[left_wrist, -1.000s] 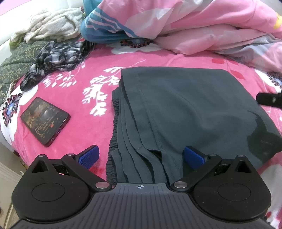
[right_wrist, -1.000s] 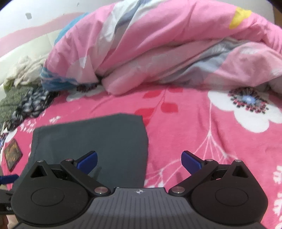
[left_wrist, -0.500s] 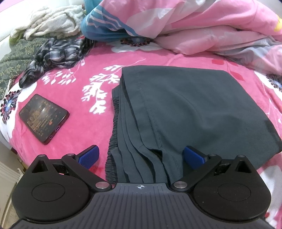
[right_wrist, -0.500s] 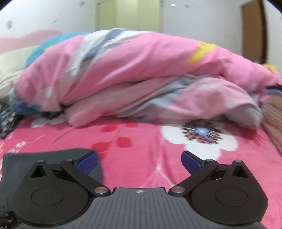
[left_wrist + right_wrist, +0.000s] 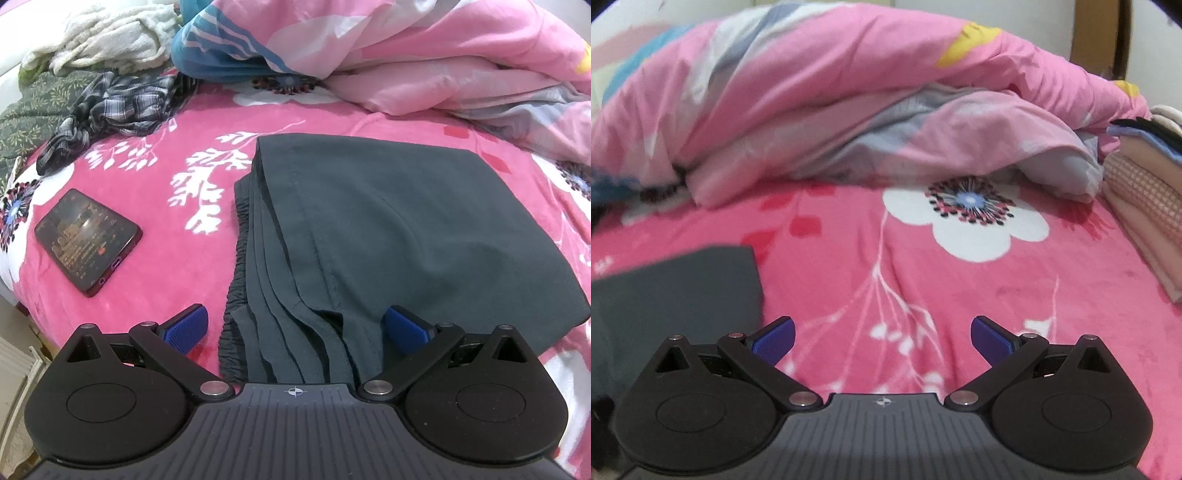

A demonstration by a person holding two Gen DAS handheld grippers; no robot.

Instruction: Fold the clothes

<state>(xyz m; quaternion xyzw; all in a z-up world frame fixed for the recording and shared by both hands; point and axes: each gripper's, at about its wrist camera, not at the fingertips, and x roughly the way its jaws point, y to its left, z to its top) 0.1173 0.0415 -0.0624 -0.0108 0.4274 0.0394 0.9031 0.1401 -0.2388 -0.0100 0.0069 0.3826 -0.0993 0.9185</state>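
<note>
Dark grey folded trousers (image 5: pixel 388 236) lie in a neat stack on the pink flowered bed, elastic waistband toward the left. My left gripper (image 5: pixel 295 326) is open just above the stack's near edge, blue pads either side of the layered folds, gripping nothing. In the right wrist view only a corner of the trousers (image 5: pixel 672 291) shows at the lower left. My right gripper (image 5: pixel 882 339) is open over bare bedspread to the right of the trousers, holding nothing.
A phone (image 5: pixel 88 242) lies left of the trousers. A plaid garment (image 5: pixel 110 114), a white fleecy one (image 5: pixel 103 40) and a green patterned cloth (image 5: pixel 26 118) are heaped at the far left. A pink duvet (image 5: pixel 849 110) fills the back. Folded clothes (image 5: pixel 1148 210) are stacked at right.
The right gripper has swung away from the trousers toward the right and left the left wrist view. The left gripper has stayed nearly still over the stack's near edge.
</note>
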